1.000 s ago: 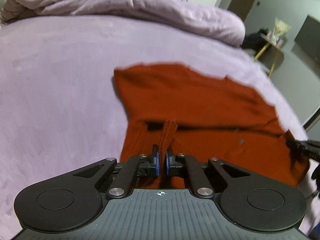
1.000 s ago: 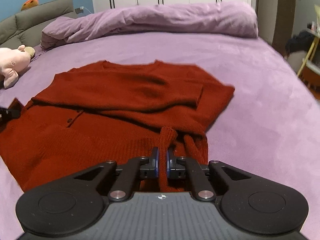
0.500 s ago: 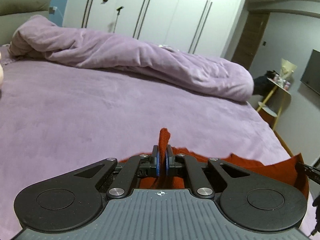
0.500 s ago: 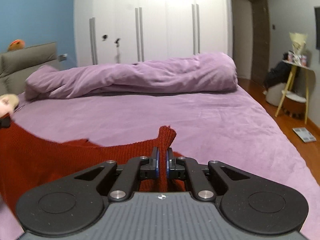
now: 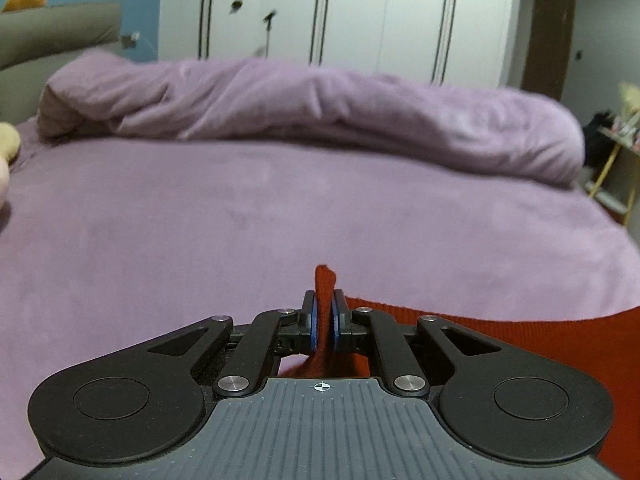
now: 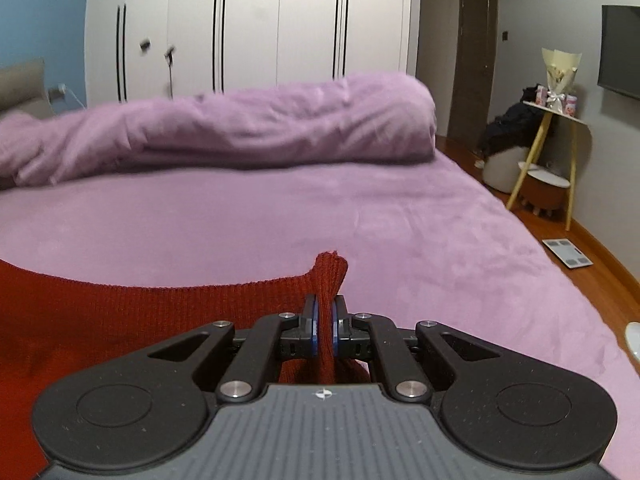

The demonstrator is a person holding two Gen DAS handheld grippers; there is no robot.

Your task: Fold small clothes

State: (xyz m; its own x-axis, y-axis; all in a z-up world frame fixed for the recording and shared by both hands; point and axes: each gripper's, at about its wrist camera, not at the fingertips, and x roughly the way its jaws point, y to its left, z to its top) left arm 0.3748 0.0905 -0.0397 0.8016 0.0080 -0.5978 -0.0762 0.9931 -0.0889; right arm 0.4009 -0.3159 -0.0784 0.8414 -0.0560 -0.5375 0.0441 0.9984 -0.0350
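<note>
While both grippers pinch it, the red sweater (image 6: 160, 312) hangs stretched over the near part of the bed (image 6: 280, 216).
The left gripper (image 5: 324, 322) is closed on one corner of the sweater, the right gripper (image 6: 324, 326) on the other, and a small tip of knit stands up between each pair of pads. Beyond the sweater lies bare purple sheet, then the rolled duvet (image 5: 320, 108), then the white wardrobe (image 6: 248, 24).

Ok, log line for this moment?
left gripper: shut on red sweater | right gripper: shut on red sweater | hem lifted over bed
</note>
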